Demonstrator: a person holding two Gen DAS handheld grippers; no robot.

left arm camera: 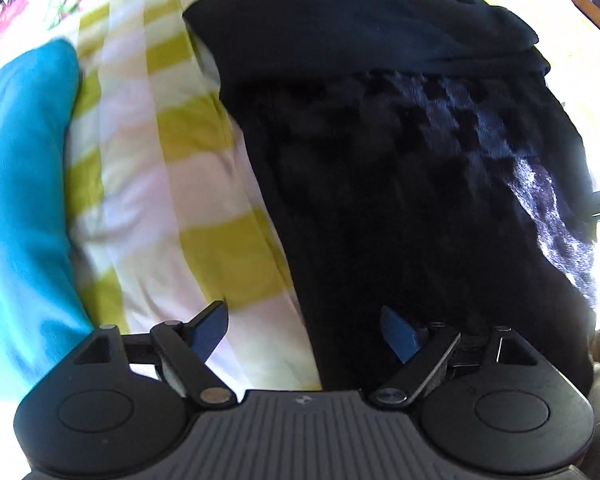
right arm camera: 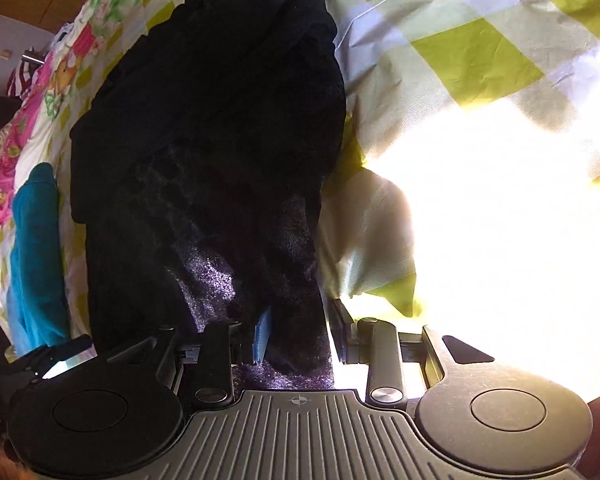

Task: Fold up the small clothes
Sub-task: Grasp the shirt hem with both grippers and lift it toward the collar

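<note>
A black garment [left arm camera: 400,168] lies on a checked bedsheet [left arm camera: 148,184]; the left gripper [left arm camera: 304,332] gapes at its near edge, while the right gripper [right arm camera: 300,332] straddles its hem unclamped: pinch both corners evenly.

Both wrist views look down close on the bed [left arm camera: 160,184]; both share the black garment [left arm camera: 400,200] and teal cloth [right arm camera: 36,248].

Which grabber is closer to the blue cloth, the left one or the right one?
Left. The left gripper hangs open beside the blue cloth, at the near edge of the black garment. The right gripper is across that garment from the cloth.
</note>
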